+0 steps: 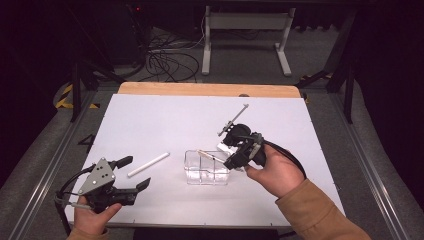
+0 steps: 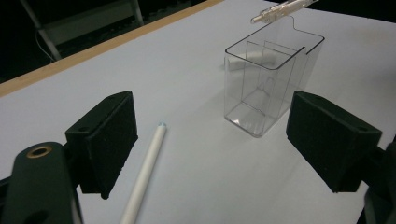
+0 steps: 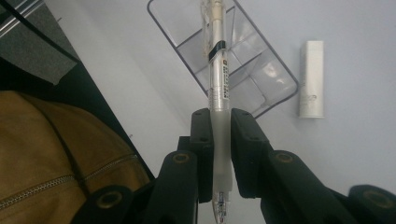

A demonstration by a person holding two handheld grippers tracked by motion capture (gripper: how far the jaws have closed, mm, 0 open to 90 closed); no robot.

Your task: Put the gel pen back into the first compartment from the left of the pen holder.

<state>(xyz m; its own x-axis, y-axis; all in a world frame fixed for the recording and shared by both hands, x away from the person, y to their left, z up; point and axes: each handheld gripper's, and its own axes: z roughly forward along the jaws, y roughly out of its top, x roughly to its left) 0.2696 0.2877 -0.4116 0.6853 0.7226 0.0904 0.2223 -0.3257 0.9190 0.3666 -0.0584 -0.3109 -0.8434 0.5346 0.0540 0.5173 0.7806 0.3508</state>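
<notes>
White sheeting covers the table [image 1: 150, 120], with a dim floor of cables and a desk frame beyond its far wooden edge. Near the middle, the right gripper [image 3: 220, 122] is clamped on a clear pen [image 3: 219, 93], jaws pressing its frosted grip section, with the barrel slanting down over the open top of a transparent plastic organiser [image 1: 206, 169]; in the high view the pen [image 1: 211, 156] lies across that box's far right rim. It looks light, stiff and smooth, so it could twist between the pads; the rubbery grip zone where it is held now seems the surest place. The organiser, thin-walled with inner dividers, would likely slide or tip under a nudge. Just beyond it lies a short white cap-like tube [image 3: 311, 79]. Left of the box rests a white stick [image 1: 148, 164], and nearer left the left gripper [image 1: 134, 173] hovers with jaws spread wide, holding nothing.
</notes>
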